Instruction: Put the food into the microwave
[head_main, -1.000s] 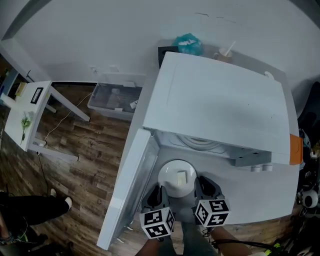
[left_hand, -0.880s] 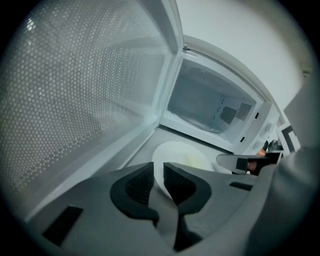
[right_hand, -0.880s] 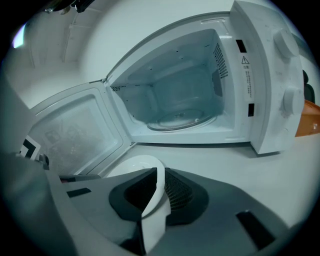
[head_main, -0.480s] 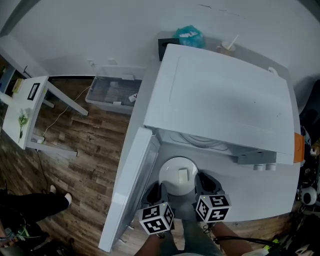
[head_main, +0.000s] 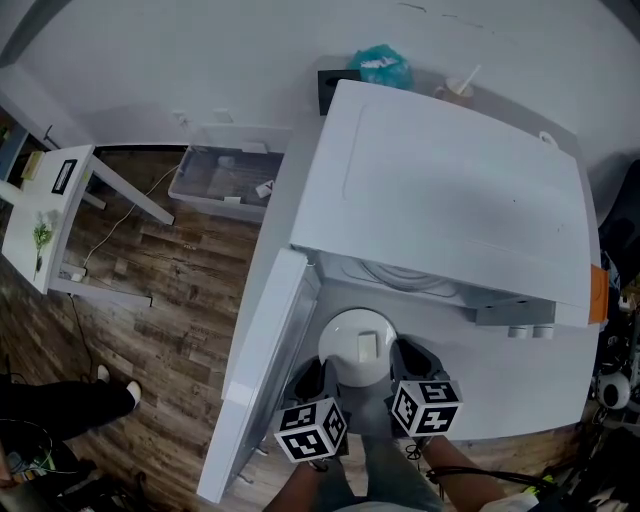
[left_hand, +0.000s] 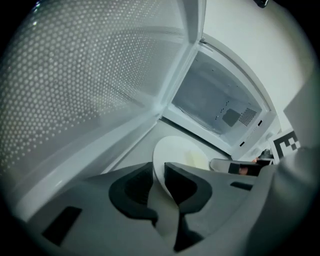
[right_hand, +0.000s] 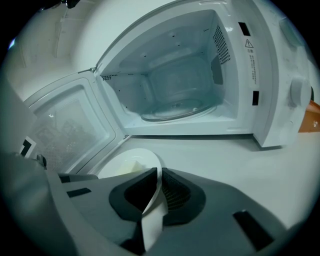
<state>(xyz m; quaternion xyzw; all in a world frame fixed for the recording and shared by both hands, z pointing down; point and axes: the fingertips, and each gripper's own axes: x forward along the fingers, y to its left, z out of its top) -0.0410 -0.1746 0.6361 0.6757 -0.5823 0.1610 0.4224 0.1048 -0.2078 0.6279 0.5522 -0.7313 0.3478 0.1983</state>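
White counter (head_main: 520, 390), microwave (head_main: 440, 200) open: left gripper (head_main: 310, 385) and right gripper (head_main: 405, 370) both clamp the plate (head_main: 335, 345) rim; tilt it unevenly and the food (head_main: 364, 349) could slide off.

Smooth white plate (head_main: 343, 340), wood-grain floor (head_main: 150, 330)

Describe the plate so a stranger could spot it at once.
Find the big white microwave with its door swung open. Just in front of its opening is a round white plate, the only dish there, carrying a pale slab of food.
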